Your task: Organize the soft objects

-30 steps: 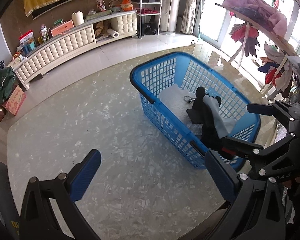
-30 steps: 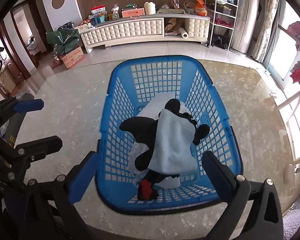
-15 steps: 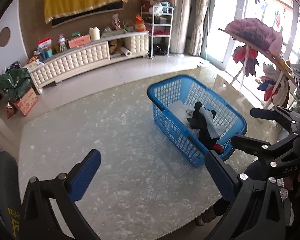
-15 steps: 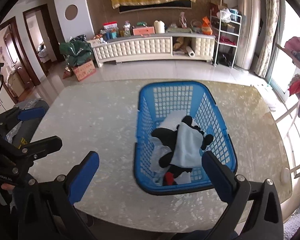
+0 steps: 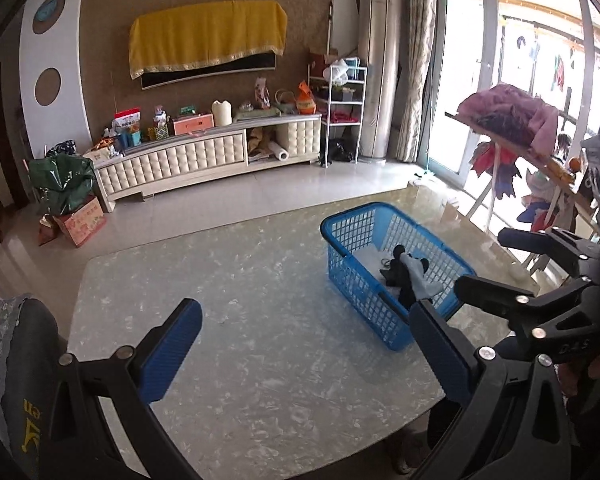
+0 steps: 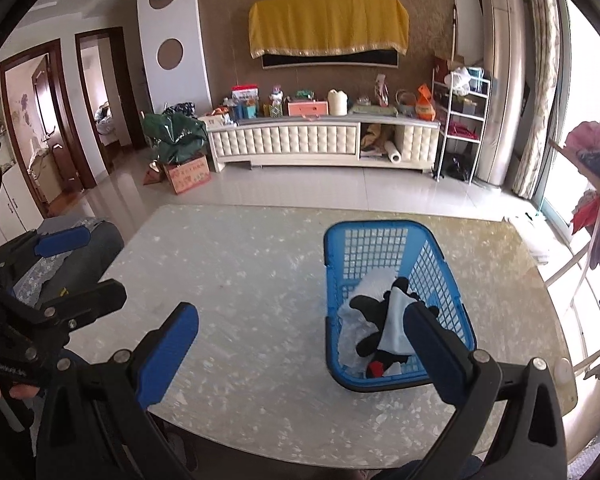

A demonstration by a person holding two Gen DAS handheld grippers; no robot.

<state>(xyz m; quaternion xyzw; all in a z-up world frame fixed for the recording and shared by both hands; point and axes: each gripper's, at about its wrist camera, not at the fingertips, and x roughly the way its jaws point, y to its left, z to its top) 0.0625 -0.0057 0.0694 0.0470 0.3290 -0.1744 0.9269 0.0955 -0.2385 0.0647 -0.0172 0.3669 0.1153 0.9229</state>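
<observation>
A blue plastic basket stands on the right part of the marble table. Inside it lies a black plush toy with a pale blue cloth draped over it, on top of a white piece. My left gripper hangs open above the table's near side, nothing between its blue pads. My right gripper is open too, held back from the basket; it also shows at the right edge of the left wrist view.
A chair back stands at the table's left edge. Beyond the table are a padded white cabinet with boxes and bottles, a metal shelf, and a drying rack with clothes by the window on the right.
Both grippers have pulled back and risen away from the basket, which now looks smaller and farther. The toy and cloth stay in the basket. Both stay open.
</observation>
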